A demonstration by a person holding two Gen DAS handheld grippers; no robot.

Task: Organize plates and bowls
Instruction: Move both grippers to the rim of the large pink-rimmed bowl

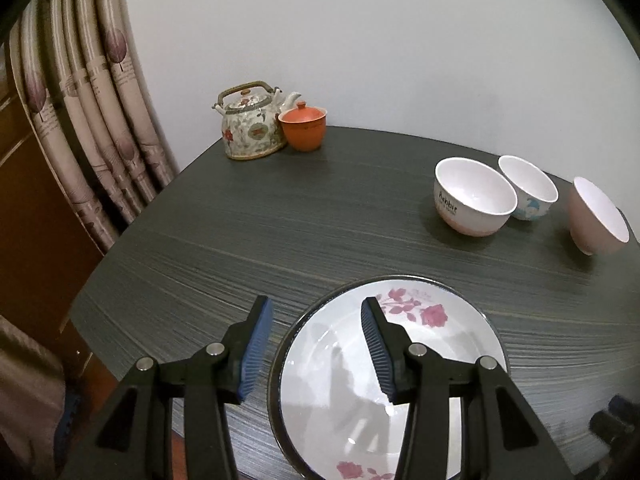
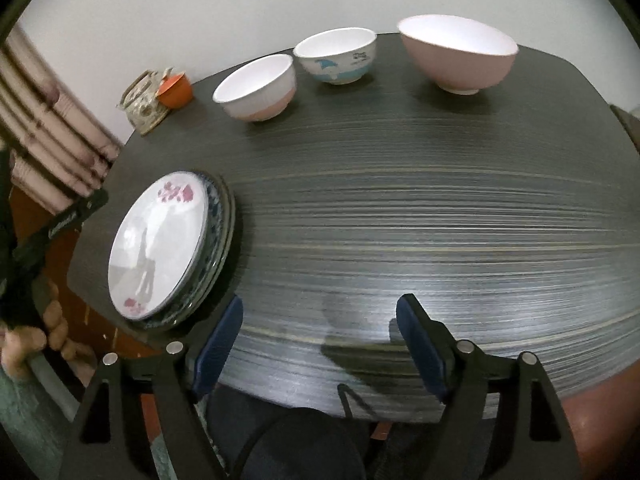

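Observation:
A stack of plates [image 2: 160,240] lies near the table's left front edge, topped by a white plate with pink roses [image 1: 420,344]. My left gripper [image 1: 316,308] is open and empty above the stack's left rim. Three bowls stand in a row at the back: a white and pink bowl [image 1: 472,200] [image 2: 256,88], a white bowl with blue print [image 1: 528,188] [image 2: 340,56], and a larger pink bowl [image 1: 596,216] [image 2: 460,56]. My right gripper [image 2: 320,312] is open and empty, low over the table's front edge, right of the plates.
A floral teapot [image 1: 252,124] and an orange lidded cup [image 1: 303,126] stand at the dark table's [image 2: 400,220] far left corner. Curtains [image 1: 88,120] hang left of it. A white wall stands behind.

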